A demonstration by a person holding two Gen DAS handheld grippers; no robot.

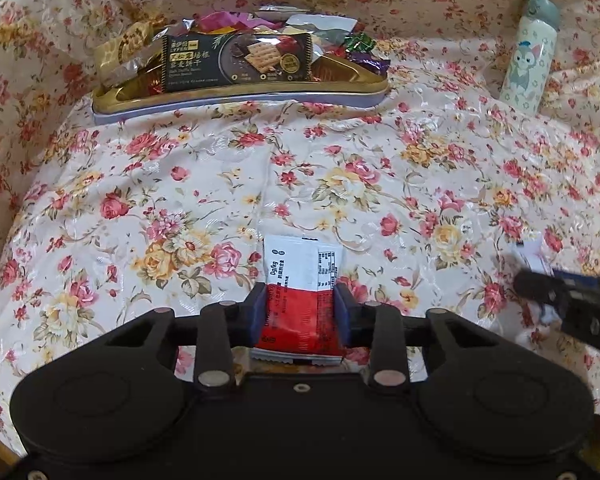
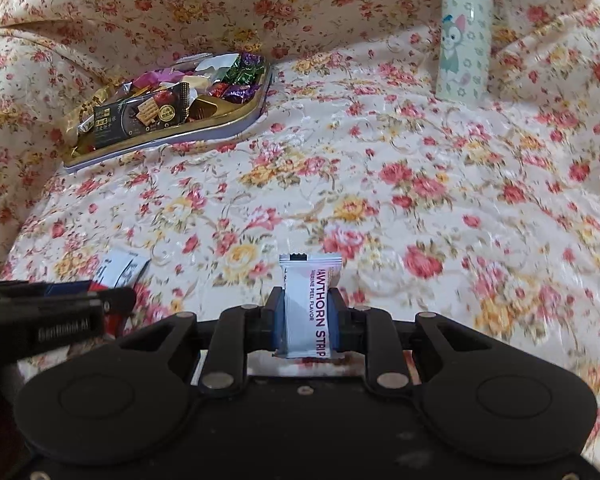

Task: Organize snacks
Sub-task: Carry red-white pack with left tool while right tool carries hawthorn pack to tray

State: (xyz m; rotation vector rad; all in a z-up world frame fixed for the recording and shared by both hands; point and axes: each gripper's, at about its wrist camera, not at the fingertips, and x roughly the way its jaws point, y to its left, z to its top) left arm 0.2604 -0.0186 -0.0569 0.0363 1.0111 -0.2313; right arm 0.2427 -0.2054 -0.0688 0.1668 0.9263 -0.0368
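Left gripper (image 1: 300,308) was clamped on a red-and-white packet (image 1: 300,280), right gripper (image 2: 306,312) pinching a hawthorn strip packet (image 2: 309,308), both low over the floral cloth (image 1: 340,168). Snack tray (image 1: 236,94) and bottle (image 2: 464,40) sat beyond, well apart.

Left hand-held gripper (image 1: 300,308): black body; blue finger pads (image 1: 255,316); silver rivets; round bosses.
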